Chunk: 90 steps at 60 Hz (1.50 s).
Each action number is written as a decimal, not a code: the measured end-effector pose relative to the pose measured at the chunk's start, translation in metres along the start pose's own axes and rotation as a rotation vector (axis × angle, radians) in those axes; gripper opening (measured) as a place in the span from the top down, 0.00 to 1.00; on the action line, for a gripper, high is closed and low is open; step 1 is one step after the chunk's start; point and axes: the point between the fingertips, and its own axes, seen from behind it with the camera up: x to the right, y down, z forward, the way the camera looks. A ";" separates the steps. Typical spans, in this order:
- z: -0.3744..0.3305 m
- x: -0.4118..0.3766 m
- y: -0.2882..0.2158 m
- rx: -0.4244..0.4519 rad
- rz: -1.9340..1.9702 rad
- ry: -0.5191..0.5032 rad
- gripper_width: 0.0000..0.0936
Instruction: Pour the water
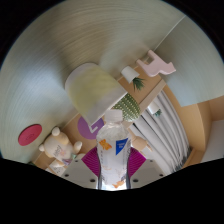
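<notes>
The pale wood-grain surface (50, 70) fills the upper and left part of the frame, and it appears steeply canted, which fits a gripper rolled over for pouring rather than any real slope.

Right of centre, a grey-and-white striped cloth or curtain (165, 130) hangs beside a wooden edge; what it belongs to cannot be told.

Near the middle sits a translucent, yellowish cup (95, 88), its mouth turned toward the camera. It stands just beyond the bottle's top, so it is probably the receiving vessel, placed there to catch the water.

At the lower centre, a clear plastic bottle (113, 150) with a blue label runs up between the fingers, its capless neck aimed at the cup. The gripper (112, 160) is clenched on the bottle: both magenta pads (92, 160) press its sides, holding it firm enough to be tipped.

Smaller things lie around: a pink toy-like object (155, 66) at the upper right, a soft beige figure (60, 148) at the lower left, a dark red disc (29, 134) at the far left, and a small purple item (91, 126) just below the cup.

No stream of water can be made out.
</notes>
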 end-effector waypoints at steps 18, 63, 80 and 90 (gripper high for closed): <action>-0.013 0.025 0.073 -0.202 1.025 0.003 0.66; -0.037 -0.109 0.078 -0.274 2.449 -0.078 0.63; -0.038 -0.122 0.064 -0.256 2.408 -0.077 0.60; -0.038 -0.123 0.062 -0.262 2.392 -0.095 0.47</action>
